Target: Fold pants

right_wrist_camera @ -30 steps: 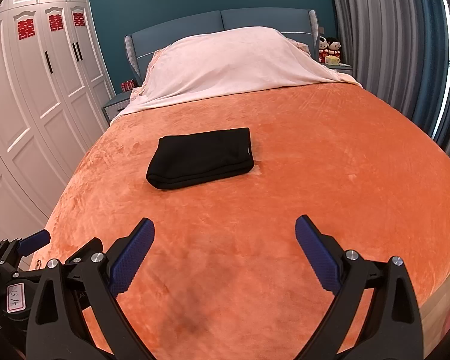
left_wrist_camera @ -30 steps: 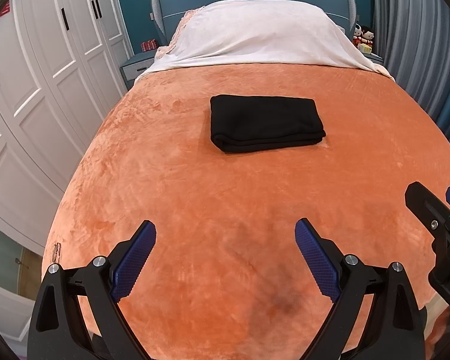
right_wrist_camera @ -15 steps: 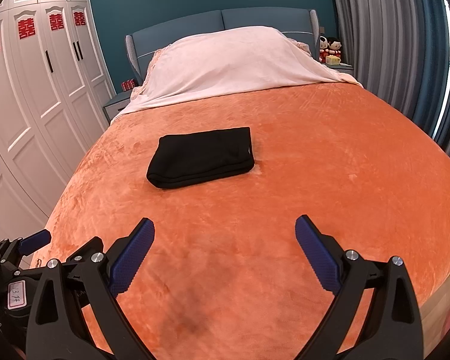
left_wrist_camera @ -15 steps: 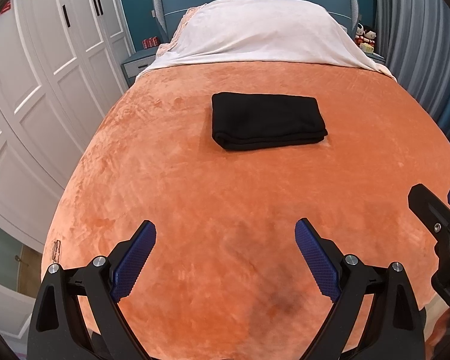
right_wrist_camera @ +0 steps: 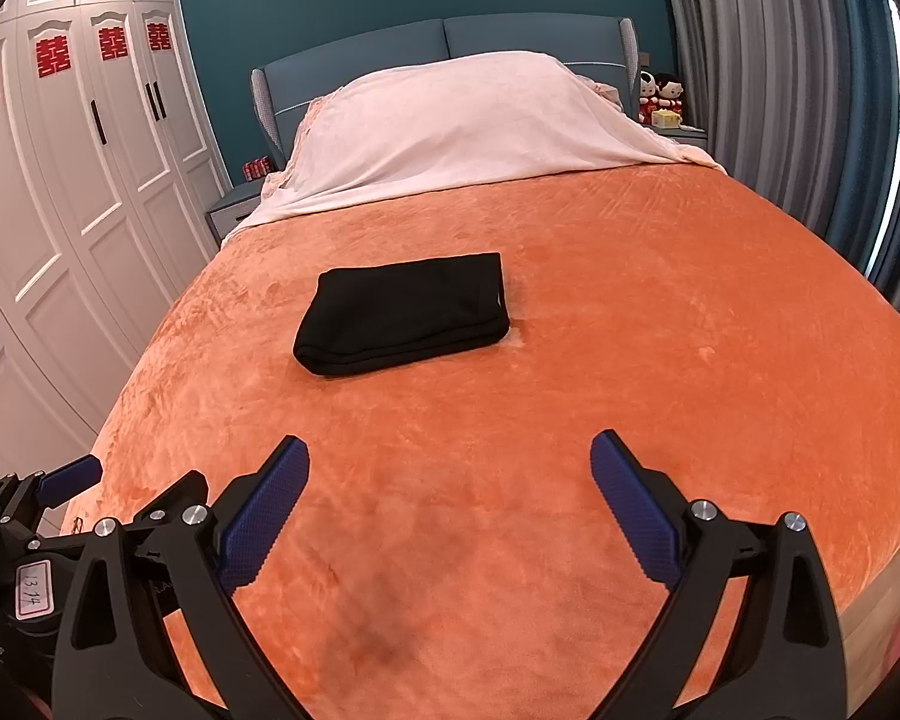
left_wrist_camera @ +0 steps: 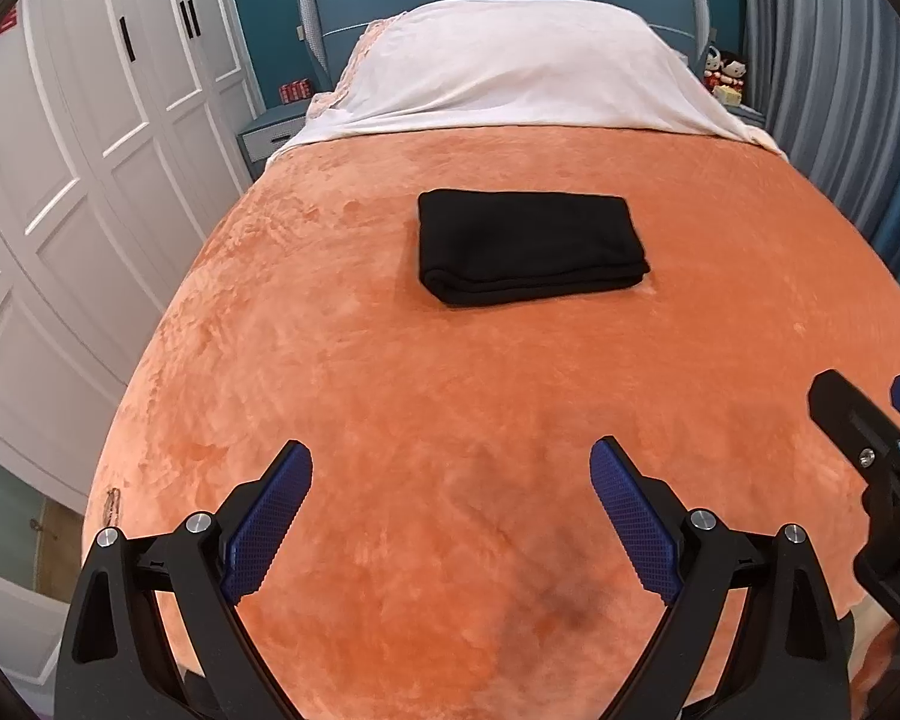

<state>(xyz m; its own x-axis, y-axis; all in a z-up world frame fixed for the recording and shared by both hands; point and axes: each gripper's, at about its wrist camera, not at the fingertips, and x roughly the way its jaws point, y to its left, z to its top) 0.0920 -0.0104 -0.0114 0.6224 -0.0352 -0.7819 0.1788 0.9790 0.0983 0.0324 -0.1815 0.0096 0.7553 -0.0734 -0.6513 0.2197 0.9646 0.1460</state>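
The black pants (left_wrist_camera: 528, 246) lie folded into a neat rectangle in the middle of the orange blanket (left_wrist_camera: 390, 396) on the bed. They also show in the right wrist view (right_wrist_camera: 405, 312). My left gripper (left_wrist_camera: 450, 468) is open and empty, held over the near part of the bed, well short of the pants. My right gripper (right_wrist_camera: 450, 468) is open and empty too, at the same near end. The right gripper shows at the right edge of the left wrist view (left_wrist_camera: 870, 450). The left gripper shows at the left edge of the right wrist view (right_wrist_camera: 66, 480).
A pale pink sheet (left_wrist_camera: 522, 72) covers the pillows at the blue headboard (right_wrist_camera: 444, 48). White wardrobes (left_wrist_camera: 78, 150) stand along the left side. Grey curtains (right_wrist_camera: 810, 90) hang on the right. A nightstand (left_wrist_camera: 270, 132) stands at the far left corner.
Both grippers have stayed open and empty. The left wrist view has shifted slightly, so the pants sit a little lower in it. The pants have not moved.
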